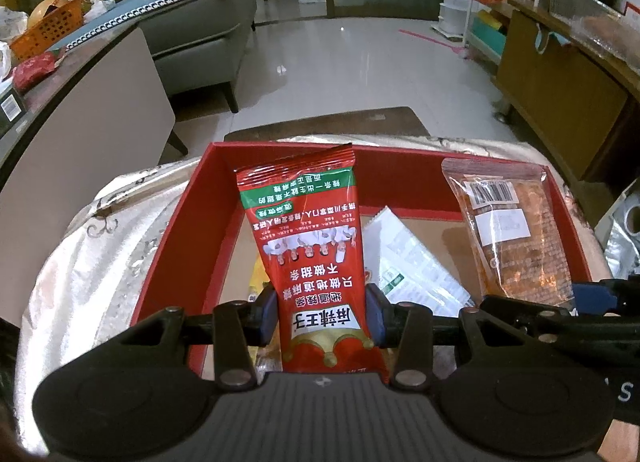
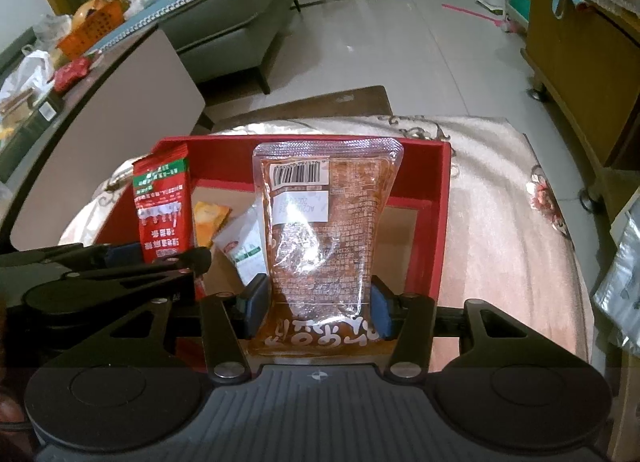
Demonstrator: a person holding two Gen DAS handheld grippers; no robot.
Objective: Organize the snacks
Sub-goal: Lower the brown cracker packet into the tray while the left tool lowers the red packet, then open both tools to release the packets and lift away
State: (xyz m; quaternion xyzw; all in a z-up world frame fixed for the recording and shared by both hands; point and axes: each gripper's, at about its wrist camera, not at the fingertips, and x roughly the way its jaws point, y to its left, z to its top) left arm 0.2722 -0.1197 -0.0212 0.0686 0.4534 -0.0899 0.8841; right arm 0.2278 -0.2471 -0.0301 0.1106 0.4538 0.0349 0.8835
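Over the red box (image 1: 180, 230), the left gripper (image 1: 320, 314) clamps a red packet (image 1: 312, 246) and the right gripper (image 2: 318, 308) seemingly pinches a clear pouch (image 2: 324, 222).

place: home living room | signs: grey sofa (image 1: 200, 26), tiled floor (image 1: 340, 62), wooden cabinet (image 1: 560, 90), cloth-covered desk (image 2: 500, 202)

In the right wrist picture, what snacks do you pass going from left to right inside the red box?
Red packet held by the left gripper → orange packet → white packet → clear pouch held by the right gripper, all over the red box.
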